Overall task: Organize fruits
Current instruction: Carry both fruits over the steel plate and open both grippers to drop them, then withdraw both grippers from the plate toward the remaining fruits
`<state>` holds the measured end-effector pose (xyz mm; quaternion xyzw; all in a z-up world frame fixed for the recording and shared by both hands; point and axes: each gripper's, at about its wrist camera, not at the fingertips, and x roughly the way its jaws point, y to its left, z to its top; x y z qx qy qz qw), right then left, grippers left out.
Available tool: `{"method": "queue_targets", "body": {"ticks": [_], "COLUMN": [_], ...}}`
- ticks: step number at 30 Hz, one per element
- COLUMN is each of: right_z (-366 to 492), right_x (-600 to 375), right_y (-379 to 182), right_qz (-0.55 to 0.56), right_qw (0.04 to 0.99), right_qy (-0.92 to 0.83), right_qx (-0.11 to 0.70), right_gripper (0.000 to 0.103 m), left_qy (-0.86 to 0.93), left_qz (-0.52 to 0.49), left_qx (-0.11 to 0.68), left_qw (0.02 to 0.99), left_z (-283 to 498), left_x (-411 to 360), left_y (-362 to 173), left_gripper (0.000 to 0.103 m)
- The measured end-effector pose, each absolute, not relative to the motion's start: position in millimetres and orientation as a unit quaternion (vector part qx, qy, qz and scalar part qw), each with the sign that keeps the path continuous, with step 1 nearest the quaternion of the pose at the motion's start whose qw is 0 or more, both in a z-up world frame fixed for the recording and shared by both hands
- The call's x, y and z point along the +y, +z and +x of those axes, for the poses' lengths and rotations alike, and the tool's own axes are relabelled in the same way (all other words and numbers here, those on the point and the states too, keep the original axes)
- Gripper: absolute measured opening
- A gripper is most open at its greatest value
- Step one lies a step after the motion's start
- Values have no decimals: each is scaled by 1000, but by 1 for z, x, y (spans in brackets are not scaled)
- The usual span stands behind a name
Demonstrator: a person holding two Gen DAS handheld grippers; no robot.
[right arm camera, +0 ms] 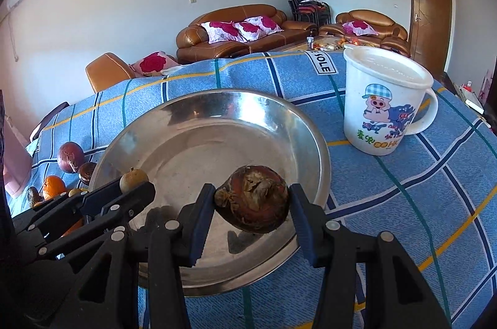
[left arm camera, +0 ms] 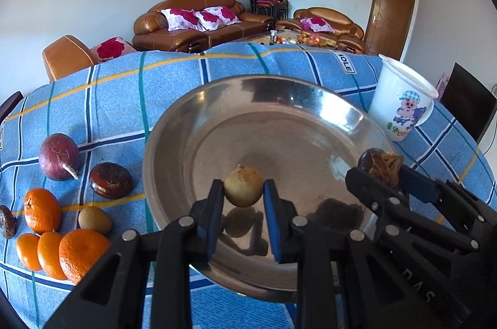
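Note:
A steel bowl [left arm camera: 192, 142] [right arm camera: 295, 124] sits on the blue checked cloth. My left gripper [left arm camera: 243, 192] is shut on a small tan round fruit [left arm camera: 243, 187], held above the bowl's near side; that fruit also shows in the right wrist view [right arm camera: 133, 179]. My right gripper [right arm camera: 252, 198] is shut on a dark brown wrinkled fruit [right arm camera: 253, 203], held over the bowl's near right part; it shows in the left wrist view [left arm camera: 380, 163] too. Left of the bowl lie a purple fruit [left arm camera: 59, 156], a dark brown fruit [left arm camera: 111, 180], several oranges [left arm camera: 82, 253] and a small tan fruit [left arm camera: 94, 220].
A white lidded mug with a cartoon pig [right arm camera: 383, 102] [left arm camera: 403, 105] stands right of the bowl. Another brown fruit [left arm camera: 6, 221] lies at the far left edge. Brown sofas [right arm camera: 236, 31] and a wooden door [right arm camera: 430, 15] are behind the table.

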<state>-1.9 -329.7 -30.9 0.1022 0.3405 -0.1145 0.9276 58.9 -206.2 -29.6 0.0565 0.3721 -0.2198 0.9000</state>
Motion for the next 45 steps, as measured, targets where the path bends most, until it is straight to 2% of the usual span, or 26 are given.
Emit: {"method": "queue_targets", "body": {"ticks": [6,7,10,11,12,14,15,17,19,24,29,37,45], "right_z": [-3,-5,-12,-15,-17,-24,-28,-36,-46,-60,-55,-69,-74], "right_x": [-334,-336,-343,-346,-348,-349,-349,-348,-348,-334,-322,-314,-281], "right_y": [-29,-29,-27,-26,-24,-18,-14,-6,1,10,7,-1,0], "right_qz": [121,127,155,169,181,190,188,183,180,138,111,156,145], "right_qw": [929,930,933,934,936,942,946,953,957,961,963,954,956], "right_qy": [-114,-117,-118,-113,-108,-109,-115,-133,-156,-215,-205,-197,-186], "right_qx": [329,325,304,295,284,254,238,204,167,105,134,162,172], "right_gripper": [52,52,53,57,64,66,66,69,76,82,82,82,82], "left_qy": [-213,-212,-204,-210,-212,-207,-204,-198,-192,-180,-168,-151,-131], "left_qz": [63,63,55,51,49,54,58,69,78,63,51,41,47], "left_qx": [368,367,364,358,350,323,305,269,248,256,258,266,266], "left_qw": [903,904,907,908,911,922,928,940,946,948,950,951,954], "left_z": [59,59,59,57,54,45,40,30,24,26,22,15,12], "left_x": [-210,-210,-205,-204,-203,-203,-202,-202,-200,-184,-162,-121,-84], "left_y": [-30,-30,-29,-28,-26,-20,-16,-9,-6,-5,-5,-6,-7], "left_gripper": [29,34,59,70,76,97,102,103,103,103,103,103,103]}}
